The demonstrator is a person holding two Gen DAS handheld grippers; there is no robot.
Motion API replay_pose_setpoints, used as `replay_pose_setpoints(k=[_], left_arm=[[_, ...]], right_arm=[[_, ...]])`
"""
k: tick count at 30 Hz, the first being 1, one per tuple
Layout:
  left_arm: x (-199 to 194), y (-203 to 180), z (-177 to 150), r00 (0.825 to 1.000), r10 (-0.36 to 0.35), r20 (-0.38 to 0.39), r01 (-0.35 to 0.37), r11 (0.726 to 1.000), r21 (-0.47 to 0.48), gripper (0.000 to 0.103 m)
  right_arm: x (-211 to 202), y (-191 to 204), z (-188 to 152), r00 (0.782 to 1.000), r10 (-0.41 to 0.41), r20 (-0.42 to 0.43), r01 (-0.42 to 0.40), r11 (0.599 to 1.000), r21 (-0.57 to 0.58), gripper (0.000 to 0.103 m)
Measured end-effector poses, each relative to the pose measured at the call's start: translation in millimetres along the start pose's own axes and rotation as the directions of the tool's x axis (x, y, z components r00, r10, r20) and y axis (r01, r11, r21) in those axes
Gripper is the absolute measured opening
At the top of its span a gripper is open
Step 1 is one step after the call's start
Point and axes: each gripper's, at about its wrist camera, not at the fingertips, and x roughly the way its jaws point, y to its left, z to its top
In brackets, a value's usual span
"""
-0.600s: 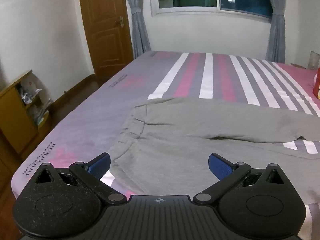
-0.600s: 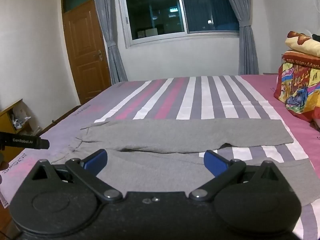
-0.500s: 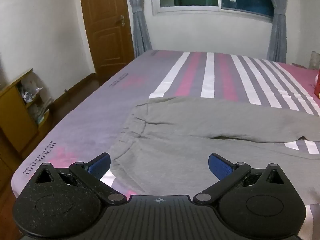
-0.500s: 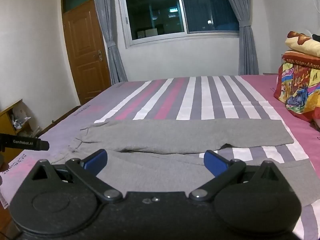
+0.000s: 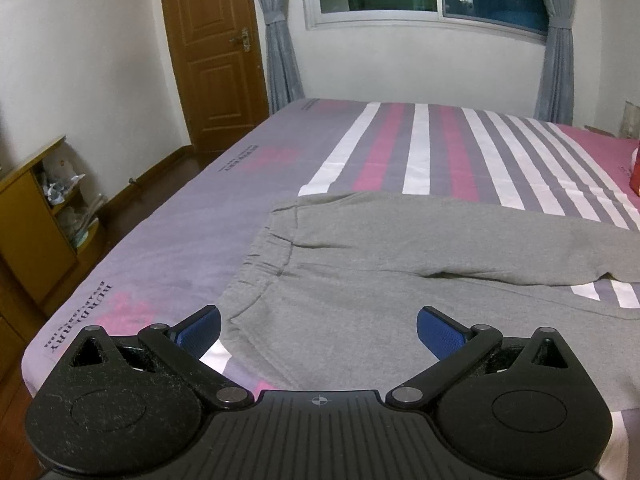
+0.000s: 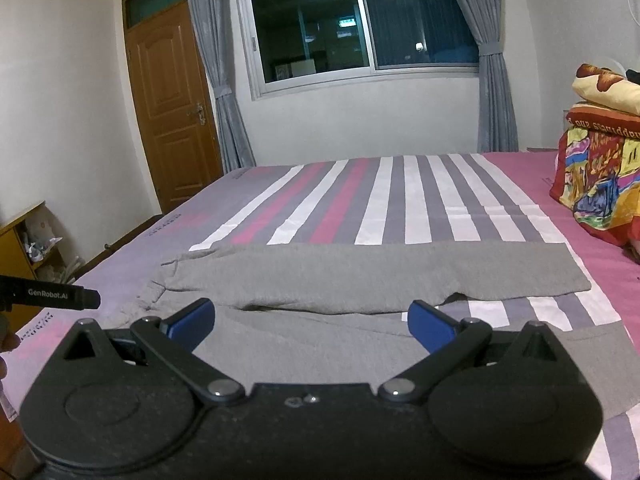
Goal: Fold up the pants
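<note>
Grey sweatpants [image 5: 400,256] lie flat on the striped bed, waistband [image 5: 260,264] to the left, two legs running right. My left gripper [image 5: 318,330] is open and empty, hovering above the waist end near the bed's front edge. My right gripper [image 6: 310,326] is open and empty, above the near leg; the pants [image 6: 360,276] spread ahead of it, with the far leg's cuff [image 6: 576,264] at the right. The left gripper's black body [image 6: 48,296] shows at the left edge of the right wrist view.
The bed sheet [image 5: 400,152] has pink, grey and white stripes. A stack of colourful folded blankets [image 6: 596,184] sits at the bed's right end. A wooden shelf unit [image 5: 32,216] stands left of the bed, with a door [image 5: 216,52] and window [image 6: 360,24] beyond.
The left wrist view has shifted slightly; the pants appear a little further right in it. Both grippers stay open. The right wrist view is nearly unchanged.
</note>
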Motion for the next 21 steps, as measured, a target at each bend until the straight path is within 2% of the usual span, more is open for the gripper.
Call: replay_pose_setpoints(k=[21], left_arm=[[-4.9,-3.7,0.7,1.0,-0.008,0.003,0.008,1.0,0.014,0.103]], right_arm=[[-5.6,0.6,-1.1,1.0,-0.006,-0.004,0.006,1.0,-0.003,0.103]])
